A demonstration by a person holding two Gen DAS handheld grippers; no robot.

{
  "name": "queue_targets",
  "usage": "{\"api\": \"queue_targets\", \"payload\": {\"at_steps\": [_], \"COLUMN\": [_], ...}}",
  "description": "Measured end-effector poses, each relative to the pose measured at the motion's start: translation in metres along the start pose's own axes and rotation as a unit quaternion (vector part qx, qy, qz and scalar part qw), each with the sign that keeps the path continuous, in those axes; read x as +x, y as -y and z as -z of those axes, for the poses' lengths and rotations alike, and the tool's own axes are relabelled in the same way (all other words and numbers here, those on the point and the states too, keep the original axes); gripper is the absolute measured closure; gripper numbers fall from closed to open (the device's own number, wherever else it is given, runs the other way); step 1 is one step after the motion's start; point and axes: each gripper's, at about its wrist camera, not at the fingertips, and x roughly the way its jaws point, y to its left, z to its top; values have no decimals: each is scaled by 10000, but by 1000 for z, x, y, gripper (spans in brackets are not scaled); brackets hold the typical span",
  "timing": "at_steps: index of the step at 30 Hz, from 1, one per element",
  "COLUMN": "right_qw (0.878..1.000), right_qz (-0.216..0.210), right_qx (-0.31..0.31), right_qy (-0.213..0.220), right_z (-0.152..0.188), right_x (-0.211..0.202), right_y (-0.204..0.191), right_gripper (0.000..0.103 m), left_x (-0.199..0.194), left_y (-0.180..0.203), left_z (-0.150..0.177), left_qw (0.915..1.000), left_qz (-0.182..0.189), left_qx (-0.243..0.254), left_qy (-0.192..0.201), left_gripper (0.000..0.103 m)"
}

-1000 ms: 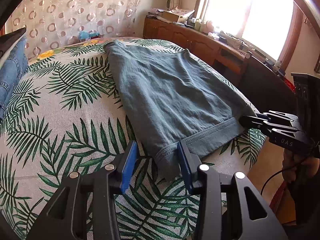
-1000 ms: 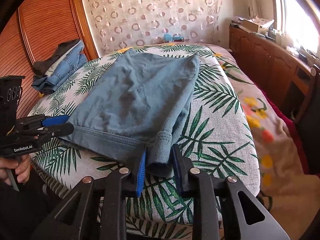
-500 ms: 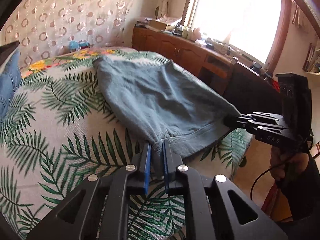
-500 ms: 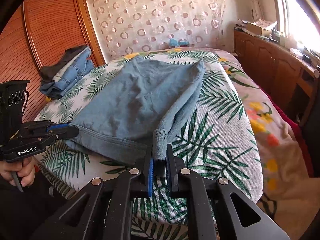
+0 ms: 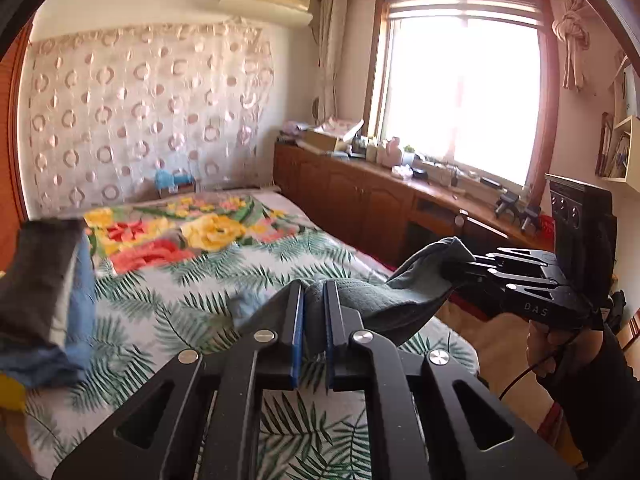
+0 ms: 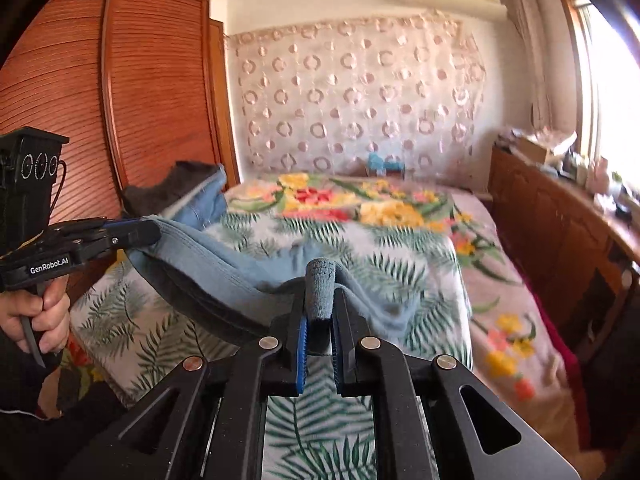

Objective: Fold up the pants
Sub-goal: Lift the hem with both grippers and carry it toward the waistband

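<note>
The left gripper (image 5: 311, 304) is closed onto one corner of the pants (image 5: 384, 300); fabric fills the narrow gap between its blue pads. The right gripper (image 6: 319, 312) is clamped on the opposite corner, with a rolled hem end protruding upright between its pads. The pants (image 6: 224, 268) (grey-blue, motion-blurred in places) hang stretched between the two grippers, raised above the near edge of the bed (image 6: 400, 252); the lower part of the garment trails down toward the leaf-print cover, and contact with it cannot be confirmed.

In the left wrist view, the right gripper (image 5: 472, 268) appears at the right side, held by the right hand (image 5: 548, 340). In the right wrist view, the left gripper (image 6: 148, 232) appears at the left side, held by the left hand (image 6: 44, 316).

A stack of folded clothes (image 6: 196, 196) lies at the left edge of the bed, near the wardrobe (image 6: 120, 92).
</note>
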Motion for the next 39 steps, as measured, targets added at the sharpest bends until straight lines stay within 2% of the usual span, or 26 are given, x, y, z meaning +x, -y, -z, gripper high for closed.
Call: {"api": "queue_targets", "payload": {"at_steps": [6,9,13,16,21,30,33,36,39], "right_qw": [9984,9970,9954,9957,9969,9958,9956,9961,9972], "right_qz": [-131,-206,-299,-354,-515,-609,-586,-595,-558], "right_qx": [-282,-387,-502,-545,-488,-653,-664,-615,-491], "right_qy": [465,638,753,653,345,-186,-295,-222,74], "right_z": [-44,-62,-73,-76,-78,-135,-160,-192,-229], "right_x": [-18,-21,-19,4,57,150,181,203,208], "right_y": [-17,-26,-30,-30,-5,13,15,25,35], "right_gripper": [93,93,93,93,93,93,93,93,93], "left_x": [-28,-37,-31,-14,25,95,113,105,85], "left_y": [-13,-22,-43,-64,-100,-156,-171,-165,-153], "left_z": [-37,-48,-45,-33,-14,-18,-44,-85,-118], "left_qw": [9984,9972,9962,9965,9961,9933,9927,9933,9928], "left_qz": [-301,-436,-619,-716,-866,-991,-1050,-1119,-1182], "left_qx": [143,163,118,11,-176,-463,-488,-275,-64], "left_qy": [446,588,593,431,67,-379,-340,-74,191], "left_gripper": [93,93,93,93,93,93,93,93,93]}}
